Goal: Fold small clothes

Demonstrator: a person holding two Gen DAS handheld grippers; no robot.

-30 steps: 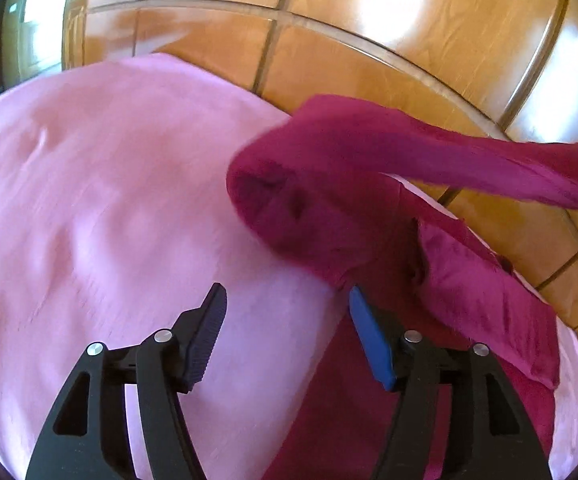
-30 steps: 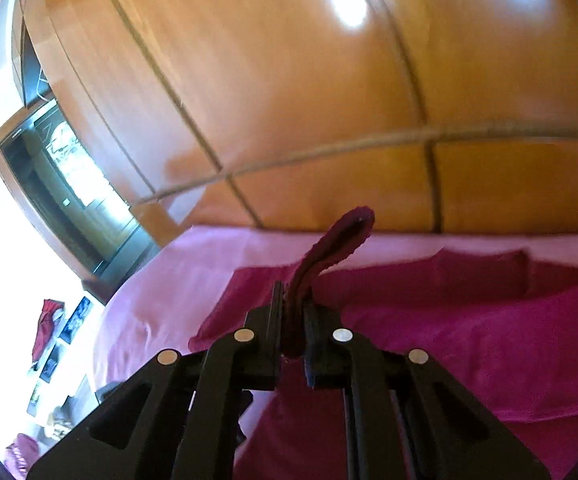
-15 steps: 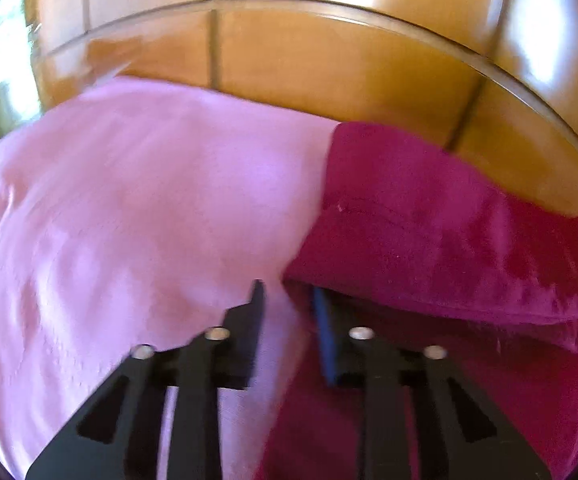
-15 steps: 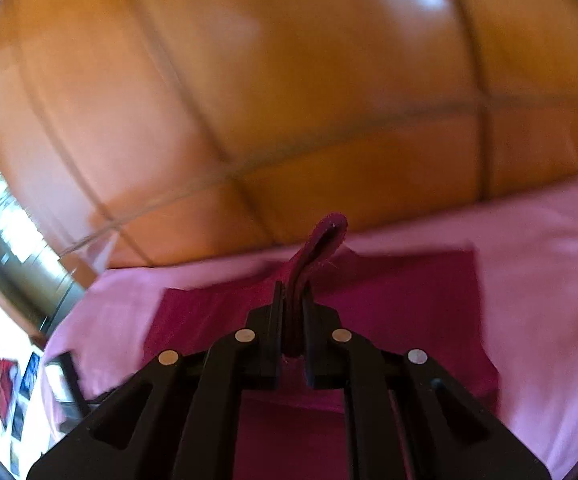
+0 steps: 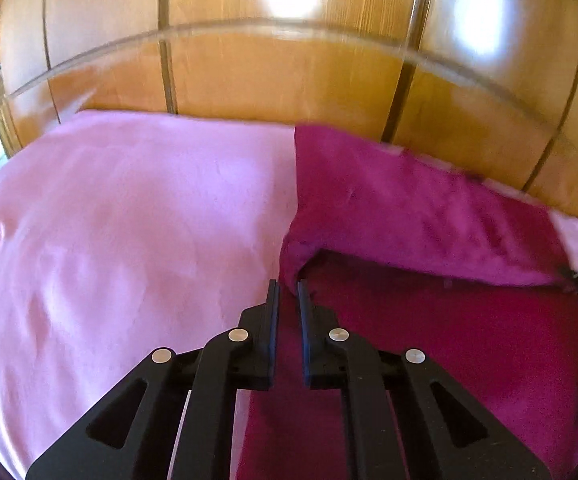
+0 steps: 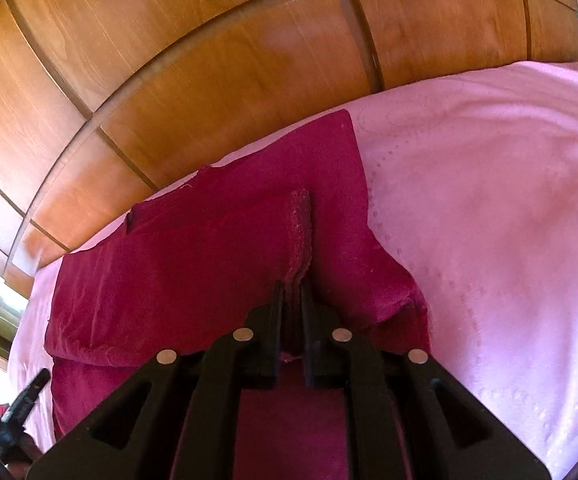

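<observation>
Since a second ago left claw closed onto garment corner; right claw stays clamped on its hem. Mid-fold on bed. Next: carry both corners across together.

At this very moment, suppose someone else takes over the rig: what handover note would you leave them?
Left gripper: shut on a corner of the magenta garment.
Right gripper: shut on another edge of the same garment, hem sticking up between its fingers.
Garment lies on the pink bedsheet, near the wooden panelling.
Done: one layer is folded over the lower layer, both corners pinched.
Left: lay the held edge down, release, smooth, then probably make the remaining folds.
</observation>
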